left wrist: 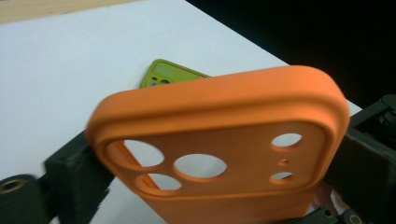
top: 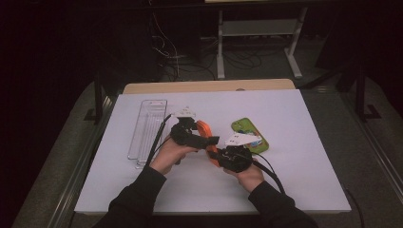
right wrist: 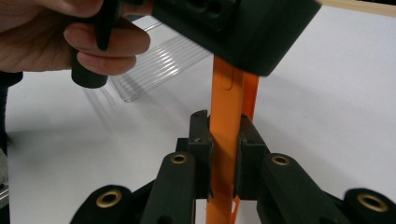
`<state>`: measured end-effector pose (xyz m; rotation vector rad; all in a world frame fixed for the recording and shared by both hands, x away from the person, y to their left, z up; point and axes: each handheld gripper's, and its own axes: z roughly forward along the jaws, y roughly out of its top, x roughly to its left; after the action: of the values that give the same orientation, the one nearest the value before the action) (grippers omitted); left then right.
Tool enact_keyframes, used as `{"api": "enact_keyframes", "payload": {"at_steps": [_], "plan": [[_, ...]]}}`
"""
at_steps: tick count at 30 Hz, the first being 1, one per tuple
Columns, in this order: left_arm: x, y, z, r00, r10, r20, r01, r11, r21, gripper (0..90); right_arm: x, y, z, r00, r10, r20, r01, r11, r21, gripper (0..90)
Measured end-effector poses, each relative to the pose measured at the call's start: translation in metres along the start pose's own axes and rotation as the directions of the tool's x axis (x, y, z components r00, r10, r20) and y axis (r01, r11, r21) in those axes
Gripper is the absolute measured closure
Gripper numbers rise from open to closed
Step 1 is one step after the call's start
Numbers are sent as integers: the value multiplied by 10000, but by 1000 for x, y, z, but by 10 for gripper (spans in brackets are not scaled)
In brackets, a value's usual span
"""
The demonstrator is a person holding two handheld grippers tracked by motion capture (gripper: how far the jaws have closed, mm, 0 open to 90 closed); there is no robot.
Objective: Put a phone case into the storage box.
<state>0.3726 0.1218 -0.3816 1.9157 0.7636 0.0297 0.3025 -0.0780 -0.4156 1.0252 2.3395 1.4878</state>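
An orange phone case (top: 204, 130) is held above the white table between my two grippers. My left gripper (top: 203, 137) spans the case (left wrist: 219, 135) across its width near the camera holes, with a black pad against each side edge. My right gripper (top: 215, 154) is shut on the other end of the case (right wrist: 226, 116), which stands edge-on with one thin wall pinched between the pads. In the right gripper view the left gripper's black body (right wrist: 233, 28) sits at the top over the case, with a hand (right wrist: 70, 32) on its handle.
A green phone case (top: 249, 134) lies flat on the white table sheet (top: 285, 109), just right of my right hand; it also lies behind the orange case (left wrist: 168, 74). A clear ribbed plastic tray (top: 147, 128) lies to the left. Beyond the table are dark floor and cables.
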Motion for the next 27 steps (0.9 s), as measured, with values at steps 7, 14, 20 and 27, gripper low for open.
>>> {"api": "enact_keyframes", "payload": {"at_steps": [7,14,20,27], "plan": [[1,1,-2,10000,79,-6,-79,10000,-37,105,1,-1,1,10000,-9,34,9,10000,97,786],[-1,2,-2,10000,97,-10,-97,9999,46,130,1,-1,1,9998,-154,85,153,9997,166,782],[-2,4,-4,9989,416,-218,-417,9991,-17,139,-1,-1,2,9996,-241,143,230,9972,717,654],[-2,7,-11,9980,461,-443,-466,9988,-117,140,-8,-4,-6,9979,-567,313,524,9908,1244,461]]}}
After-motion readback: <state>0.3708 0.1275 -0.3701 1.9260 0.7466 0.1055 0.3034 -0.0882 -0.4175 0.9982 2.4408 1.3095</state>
